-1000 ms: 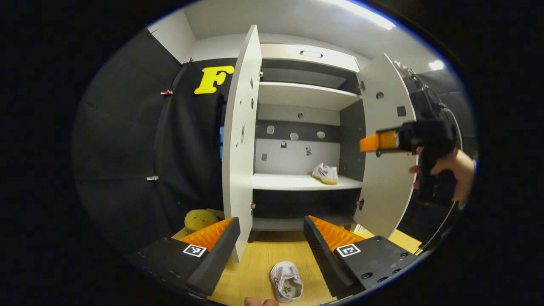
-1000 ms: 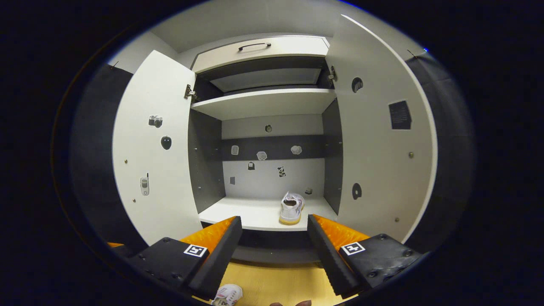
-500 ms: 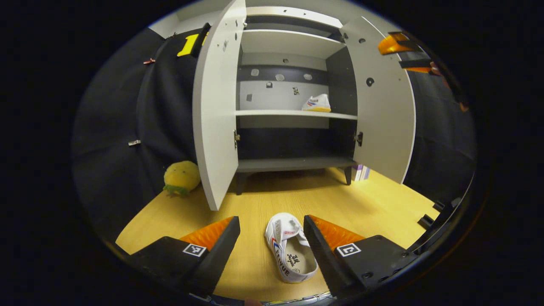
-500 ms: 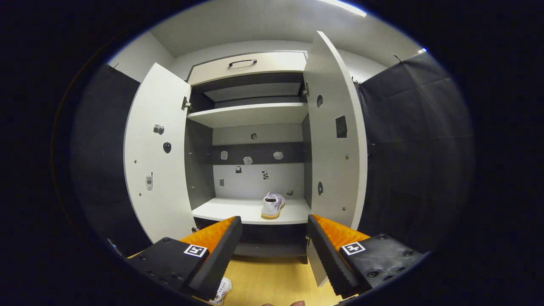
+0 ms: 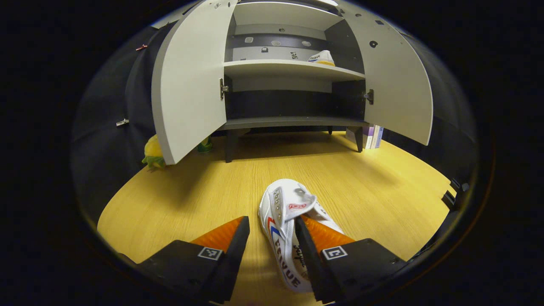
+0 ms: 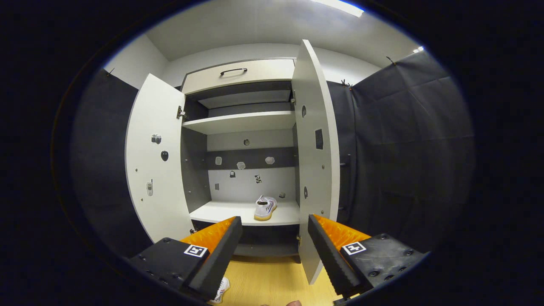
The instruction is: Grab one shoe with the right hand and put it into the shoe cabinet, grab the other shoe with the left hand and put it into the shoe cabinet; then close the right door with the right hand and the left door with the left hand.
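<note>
A white shoe [image 5: 285, 208] lies on the wooden floor in the left gripper view, toe toward the cabinet. My left gripper [image 5: 272, 221] is open and low over it: its right finger sits in the shoe's opening, and the shoe's left side wall stands between the fingers. The shoe cabinet [image 5: 289, 68] has both doors open, left door [image 5: 187, 80] and right door [image 5: 397, 80]. The other white shoe [image 6: 264, 207] rests on the middle shelf, toward the right. My right gripper [image 6: 274, 219] is open and holds nothing, facing the cabinet from a distance, near the right door's [image 6: 316, 161] edge.
A yellow plush toy [image 5: 152, 153] sits behind the left door. Several books [image 5: 372, 136] stand by the cabinet's right leg. A drawer with a dark handle [image 6: 233, 71] tops the cabinet. The floor shoe's tip [image 6: 220, 289] lies below the right gripper.
My left gripper has dropped to the floor shoe and its fingers have narrowed around the shoe's side. The right gripper has drawn back and rightward from the cabinet, still open.
</note>
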`<state>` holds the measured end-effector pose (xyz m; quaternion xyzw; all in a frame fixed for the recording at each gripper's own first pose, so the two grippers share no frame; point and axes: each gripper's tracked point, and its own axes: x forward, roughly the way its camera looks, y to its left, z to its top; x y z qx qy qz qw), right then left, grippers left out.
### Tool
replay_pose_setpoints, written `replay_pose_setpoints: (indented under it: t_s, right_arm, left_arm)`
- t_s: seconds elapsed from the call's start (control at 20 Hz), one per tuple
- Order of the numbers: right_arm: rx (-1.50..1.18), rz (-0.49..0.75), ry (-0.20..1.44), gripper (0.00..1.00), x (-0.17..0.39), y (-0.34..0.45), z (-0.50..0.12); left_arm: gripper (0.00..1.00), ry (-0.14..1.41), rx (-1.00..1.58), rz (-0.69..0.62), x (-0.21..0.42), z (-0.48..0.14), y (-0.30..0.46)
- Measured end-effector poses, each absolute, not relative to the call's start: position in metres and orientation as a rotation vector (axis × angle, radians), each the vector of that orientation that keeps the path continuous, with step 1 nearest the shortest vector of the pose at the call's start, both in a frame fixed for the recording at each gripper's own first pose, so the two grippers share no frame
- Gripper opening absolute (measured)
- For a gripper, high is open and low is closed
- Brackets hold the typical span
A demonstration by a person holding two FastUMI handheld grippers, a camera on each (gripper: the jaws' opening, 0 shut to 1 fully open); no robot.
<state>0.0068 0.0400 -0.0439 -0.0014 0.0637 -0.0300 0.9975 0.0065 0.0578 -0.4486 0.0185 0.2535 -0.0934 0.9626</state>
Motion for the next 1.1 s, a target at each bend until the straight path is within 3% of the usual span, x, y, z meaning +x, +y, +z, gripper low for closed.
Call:
replay_pose_setpoints:
  t_s: [0.15, 0.4, 0.5, 0.75, 1.1]
  right_arm:
    - [-0.034, -0.065, 0.127, 0.99, 0.008, 0.041, -0.042]
    - [-0.038, -0.087, 0.155, 0.98, 0.01, 0.039, -0.052]
    - [-0.027, -0.088, 0.166, 0.98, 0.01, 0.04, -0.056]
    - [-0.026, -0.08, 0.161, 0.98, 0.004, 0.046, -0.049]
    - [0.009, -0.05, 0.167, 0.98, -0.005, 0.049, -0.044]
  left_arm:
    - [0.54, 0.545, 0.013, -0.186, 0.022, -0.464, 0.051]
    - [0.16, 0.622, 0.101, -0.114, 0.034, -0.479, 0.066]
    - [0.1, 0.656, 0.118, -0.138, 0.036, -0.478, 0.066]
    - [0.07, 0.729, 0.077, -0.167, 0.032, -0.463, 0.071]
    - [0.07, 0.678, -0.025, -0.06, 0.006, -0.362, 0.084]
